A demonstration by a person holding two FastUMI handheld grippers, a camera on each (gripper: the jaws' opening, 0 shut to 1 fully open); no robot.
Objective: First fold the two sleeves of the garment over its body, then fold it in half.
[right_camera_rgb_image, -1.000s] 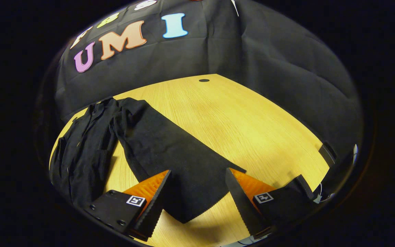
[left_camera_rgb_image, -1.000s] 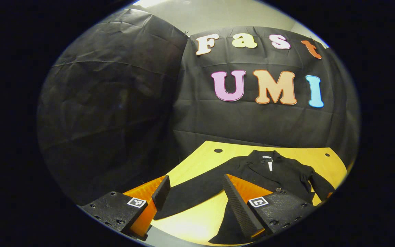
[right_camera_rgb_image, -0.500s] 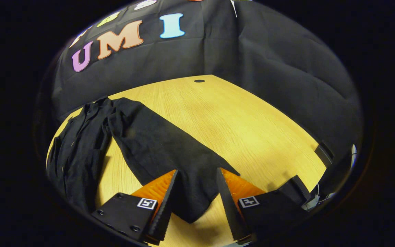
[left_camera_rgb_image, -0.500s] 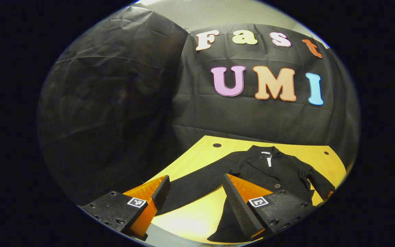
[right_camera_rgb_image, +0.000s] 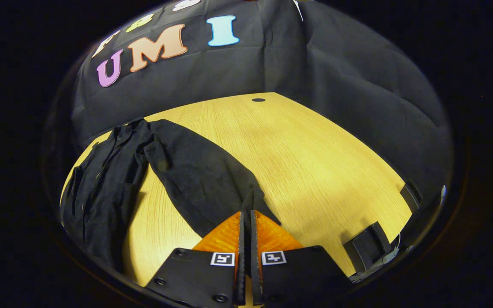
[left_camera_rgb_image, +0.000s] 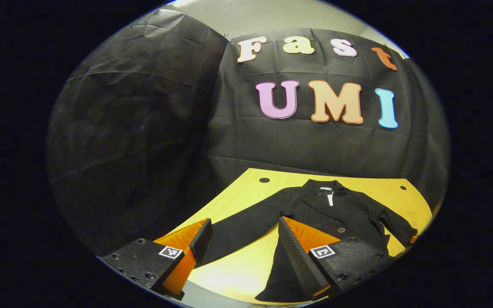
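First sleeve fold is starting. The left tool [left_camera_rgb_image: 242,244] hovers with jaws spread above the jacket [left_camera_rgb_image: 336,214], a soft, dark, woolly garment lying flat on the pale wooden bench [right_camera_rgb_image: 315,158]. The right tool [right_camera_rgb_image: 245,239] pinches that jacket's long sleeve [right_camera_rgb_image: 203,179] at its cuff; next, I judge, carry it across the jacket's body.

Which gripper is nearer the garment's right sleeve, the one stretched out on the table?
Right. The right gripper is shut on the cuff of that sleeve; the left gripper hangs open by the other sleeve.
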